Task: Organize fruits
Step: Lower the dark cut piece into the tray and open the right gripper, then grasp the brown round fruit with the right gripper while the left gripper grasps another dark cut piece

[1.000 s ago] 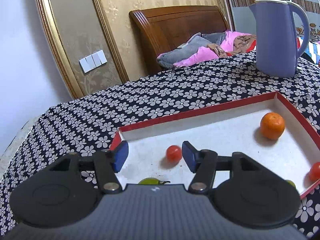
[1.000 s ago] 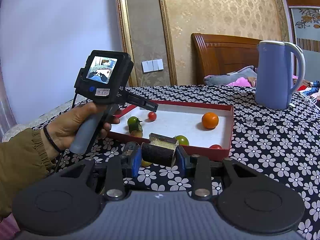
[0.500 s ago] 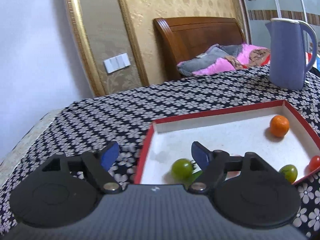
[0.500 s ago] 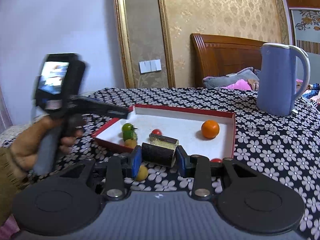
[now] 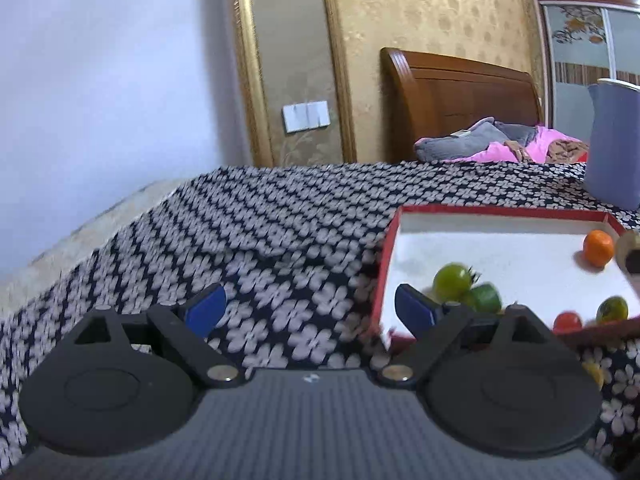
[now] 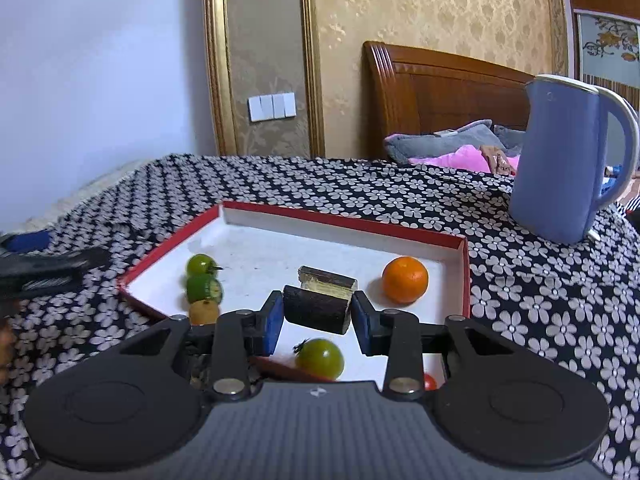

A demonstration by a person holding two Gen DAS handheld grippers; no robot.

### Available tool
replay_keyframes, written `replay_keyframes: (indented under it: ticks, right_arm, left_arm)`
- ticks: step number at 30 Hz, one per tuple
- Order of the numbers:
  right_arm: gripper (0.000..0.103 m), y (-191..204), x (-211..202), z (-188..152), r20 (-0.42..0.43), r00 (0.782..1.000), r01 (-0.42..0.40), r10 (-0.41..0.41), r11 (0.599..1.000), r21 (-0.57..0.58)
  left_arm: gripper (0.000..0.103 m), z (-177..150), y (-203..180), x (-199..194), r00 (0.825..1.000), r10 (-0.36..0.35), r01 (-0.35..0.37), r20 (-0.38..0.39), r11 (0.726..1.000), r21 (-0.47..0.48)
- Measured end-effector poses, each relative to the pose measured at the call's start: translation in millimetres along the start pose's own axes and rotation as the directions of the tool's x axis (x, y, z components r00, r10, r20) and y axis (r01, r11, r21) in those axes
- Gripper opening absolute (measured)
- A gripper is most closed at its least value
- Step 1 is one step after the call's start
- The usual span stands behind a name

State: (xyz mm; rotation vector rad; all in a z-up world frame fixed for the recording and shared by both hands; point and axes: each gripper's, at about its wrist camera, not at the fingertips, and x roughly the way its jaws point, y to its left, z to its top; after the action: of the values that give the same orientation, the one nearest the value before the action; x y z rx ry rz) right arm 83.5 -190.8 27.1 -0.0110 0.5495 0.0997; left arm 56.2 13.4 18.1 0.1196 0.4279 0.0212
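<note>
A red-rimmed tray (image 6: 464,268) with a white floor lies on the flowered cloth. In it are an orange (image 6: 405,280), green tomatoes (image 6: 201,265) (image 6: 320,358) and a small red tomato (image 6: 430,381); a yellow fruit (image 6: 203,312) sits at its near left rim. My right gripper (image 6: 318,316) is shut on a dark cut sugarcane piece (image 6: 320,304), held above the tray's near part. My left gripper (image 5: 310,312) is open and empty over the cloth left of the tray (image 5: 384,264); the green tomatoes (image 5: 452,280) and orange (image 5: 598,248) show there too.
A blue kettle (image 6: 560,160) stands on the cloth behind the tray to the right. A wooden headboard (image 6: 440,92) and pink and grey bedding (image 6: 452,148) lie beyond. The left gripper's dark body (image 6: 48,268) reaches in at the left edge of the right wrist view.
My left gripper has pulled back out of the tray and to the left, staying open. My right gripper has moved forward over the tray with the sugarcane piece.
</note>
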Motion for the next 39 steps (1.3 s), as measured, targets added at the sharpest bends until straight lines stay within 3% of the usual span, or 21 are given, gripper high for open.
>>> replay_keyframes:
  ticks: [7, 12, 19, 23, 30, 34, 39]
  right_arm:
    - [0.036, -3.6, 43.8, 12.9, -0.05, 0.997, 0.062, -0.063, 0.998, -0.028]
    - [0.036, -5.3, 70.2, 12.9, -0.096, 0.991, 0.092, -0.095, 0.995, -0.042]
    - [0.039, 0.3, 78.8, 10.7, -0.104, 0.989, 0.1, -0.109, 0.991, -0.085]
    - [0.041, -2.5, 62.9, 12.0, -0.072, 0.991, 0.106, -0.109, 0.993, -0.055]
    - [0.041, 8.4, -8.6, -4.2, 0.008, 1.0, 0.014, -0.013, 0.997, -0.078]
    - [0.041, 29.6, -32.8, -28.6, -0.025, 0.996, -0.083, 0.08, 0.984, -0.156]
    - [0.041, 50.3, -28.3, -45.6, -0.08, 0.987, -0.151, 0.137, 0.966, -0.211]
  left_arm:
    - [0.091, -23.9, 8.5, -10.0, 1.0, 0.004, -0.004, 0.027, 1.0, -0.016]
    - [0.091, -32.8, 8.4, -1.9, 1.0, 0.006, -0.006, -0.01, 1.0, -0.03]
    - [0.091, -36.2, 9.2, -1.5, 1.0, 0.011, -0.012, -0.016, 0.999, -0.035]
    - [0.091, -36.3, 9.3, -1.0, 1.0, 0.013, -0.013, -0.015, 0.999, -0.034]
    - [0.092, -35.9, 11.3, 0.2, 1.0, 0.006, -0.007, -0.021, 0.999, -0.051]
    - [0.095, -36.2, 12.4, 0.6, 1.0, 0.005, -0.006, -0.024, 0.998, -0.06]
    - [0.097, -37.0, 14.9, 0.0, 1.0, 0.008, -0.01, -0.026, 0.997, -0.073]
